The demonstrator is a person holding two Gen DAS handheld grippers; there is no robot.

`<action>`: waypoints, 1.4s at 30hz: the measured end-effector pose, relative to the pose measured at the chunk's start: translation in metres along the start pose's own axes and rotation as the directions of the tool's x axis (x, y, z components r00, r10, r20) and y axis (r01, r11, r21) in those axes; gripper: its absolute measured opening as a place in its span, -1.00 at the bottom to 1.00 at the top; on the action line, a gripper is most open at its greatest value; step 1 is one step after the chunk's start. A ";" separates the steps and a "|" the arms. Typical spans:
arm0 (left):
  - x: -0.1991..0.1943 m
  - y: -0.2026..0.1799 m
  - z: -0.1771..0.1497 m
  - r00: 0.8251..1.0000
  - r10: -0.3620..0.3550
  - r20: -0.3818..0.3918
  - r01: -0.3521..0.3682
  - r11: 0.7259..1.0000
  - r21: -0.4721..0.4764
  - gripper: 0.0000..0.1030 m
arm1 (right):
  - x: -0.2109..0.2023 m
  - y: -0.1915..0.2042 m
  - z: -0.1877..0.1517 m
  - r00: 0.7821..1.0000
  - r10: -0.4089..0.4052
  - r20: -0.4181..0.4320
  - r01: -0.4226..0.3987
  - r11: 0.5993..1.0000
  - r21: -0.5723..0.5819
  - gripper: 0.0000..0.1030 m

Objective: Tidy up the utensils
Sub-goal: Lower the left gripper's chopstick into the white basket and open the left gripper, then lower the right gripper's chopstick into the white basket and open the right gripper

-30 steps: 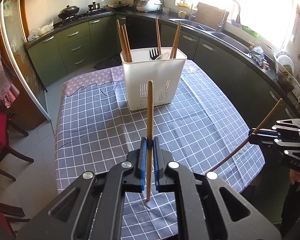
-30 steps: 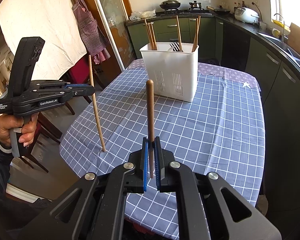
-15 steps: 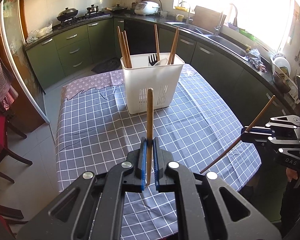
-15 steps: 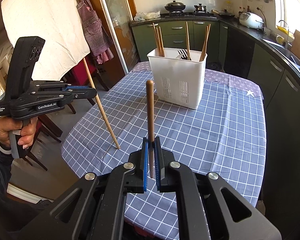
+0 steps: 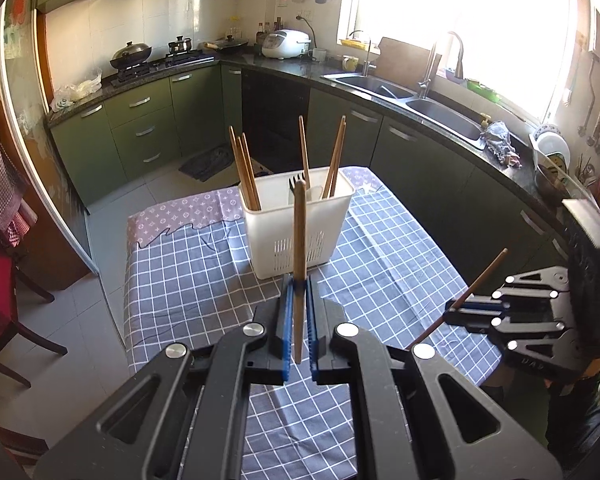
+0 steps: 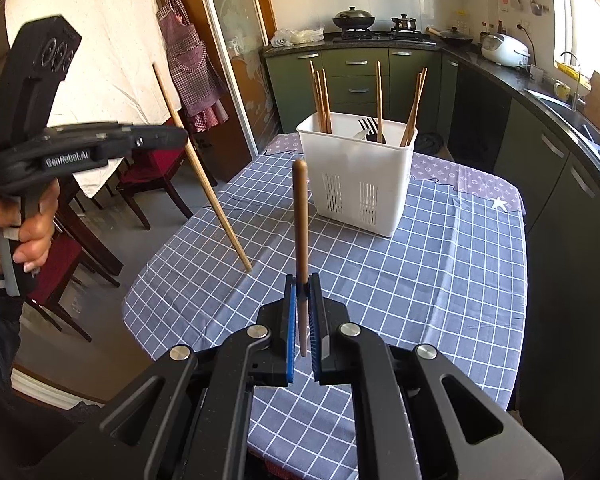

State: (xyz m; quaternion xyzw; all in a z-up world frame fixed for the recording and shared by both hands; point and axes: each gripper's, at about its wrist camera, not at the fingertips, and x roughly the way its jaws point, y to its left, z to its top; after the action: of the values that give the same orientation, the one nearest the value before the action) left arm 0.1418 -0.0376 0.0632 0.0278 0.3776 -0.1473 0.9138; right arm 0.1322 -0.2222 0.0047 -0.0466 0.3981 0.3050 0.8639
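A white utensil caddy point(image 5: 296, 232) stands on the checked tablecloth point(image 5: 188, 280); it also shows in the right wrist view point(image 6: 360, 184). It holds several wooden chopsticks point(image 5: 246, 168) and a black fork point(image 6: 374, 130). My left gripper point(image 5: 298, 320) is shut on a light wooden chopstick point(image 5: 299, 240), held upright above the table; from the right wrist view that chopstick point(image 6: 204, 176) slants. My right gripper point(image 6: 302, 316) is shut on a darker brown chopstick point(image 6: 300, 216), seen tilted in the left wrist view point(image 5: 476, 288). Both grippers are short of the caddy.
Green kitchen cabinets point(image 5: 148, 132) and a counter with a sink point(image 5: 440, 112) curve around the table's far and right sides. A stove with pots point(image 6: 376, 28) is behind. Dark wooden chairs point(image 6: 148, 176) stand left of the table. The table edge is near both grippers.
Both grippers have risen and tilted upward with their chopsticks. The left chopstick's tip has lifted off the cloth and leans more. The caddy has not moved.
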 end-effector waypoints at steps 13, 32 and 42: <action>-0.033 0.001 0.114 0.982 0.020 0.187 -0.017 1.000 -0.018 -0.88 | 0.009 -0.017 0.001 1.000 0.013 -0.013 -0.013 1.000 0.015 -0.87; 0.092 0.018 0.109 0.986 0.122 0.116 -0.122 0.992 -0.006 -0.87 | 0.000 -0.031 -0.003 1.000 0.025 0.009 -0.026 0.999 0.044 -0.87; 0.039 0.021 0.059 0.962 0.094 0.255 -0.096 0.995 -0.006 -0.29 | -0.022 -0.038 0.040 0.999 -0.011 0.046 0.009 0.999 0.039 -0.87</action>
State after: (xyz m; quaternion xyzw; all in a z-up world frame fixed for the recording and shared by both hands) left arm 0.2145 -0.0367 0.0763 0.0295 0.2547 -0.1069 0.9607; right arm 0.1690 -0.2502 0.0413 -0.0248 0.3838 0.2937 0.8751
